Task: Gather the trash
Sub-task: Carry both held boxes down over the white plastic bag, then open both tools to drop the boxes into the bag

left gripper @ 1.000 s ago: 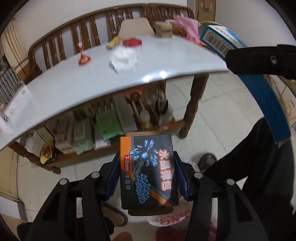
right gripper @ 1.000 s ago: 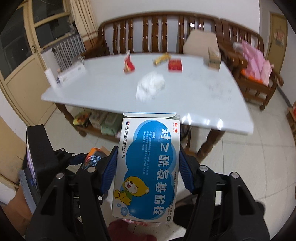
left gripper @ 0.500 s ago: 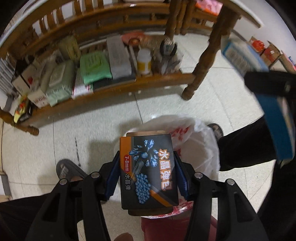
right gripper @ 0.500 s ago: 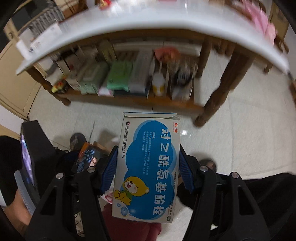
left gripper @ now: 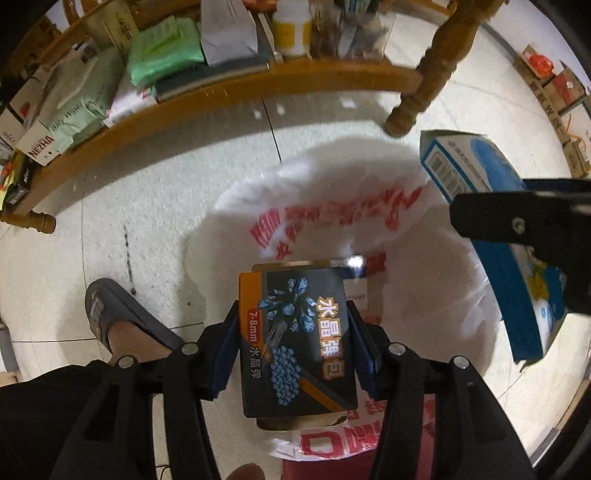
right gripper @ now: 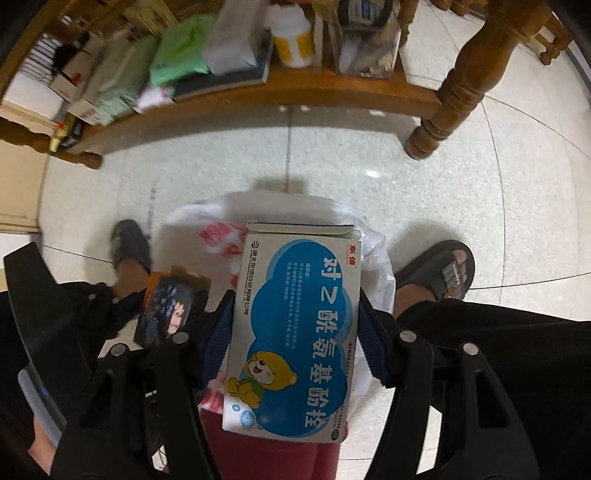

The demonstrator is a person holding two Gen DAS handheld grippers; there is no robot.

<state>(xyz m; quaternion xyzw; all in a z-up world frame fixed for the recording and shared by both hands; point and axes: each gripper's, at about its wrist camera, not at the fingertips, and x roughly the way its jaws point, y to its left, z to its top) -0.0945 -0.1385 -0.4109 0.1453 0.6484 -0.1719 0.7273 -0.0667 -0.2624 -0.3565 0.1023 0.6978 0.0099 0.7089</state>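
Note:
My left gripper (left gripper: 292, 325) is shut on a black and orange box (left gripper: 295, 339) with blue crystals printed on it. It points straight down over a white plastic bag (left gripper: 332, 206) with red print that lies open on the floor. My right gripper (right gripper: 295, 314) is shut on a blue and white medicine box (right gripper: 295, 332) with a cartoon bear, held above the same bag (right gripper: 373, 251). In the left wrist view the medicine box (left gripper: 480, 177) and the right gripper's black finger sit at the right edge. The black box (right gripper: 170, 306) shows at the left of the right wrist view.
A wooden lower shelf (left gripper: 221, 92) under the table holds packets, boxes and a white bottle (left gripper: 291, 26). A turned table leg (left gripper: 424, 88) stands behind the bag. The person's sandalled feet (left gripper: 110, 314) (right gripper: 439, 269) flank the bag on the tiled floor. Cardboard boxes (left gripper: 554, 85) lie far right.
Both grippers have dropped from table height to just above the bag on the floor, tilting to point straight down. Each still holds its box. The tabletop has left both views.

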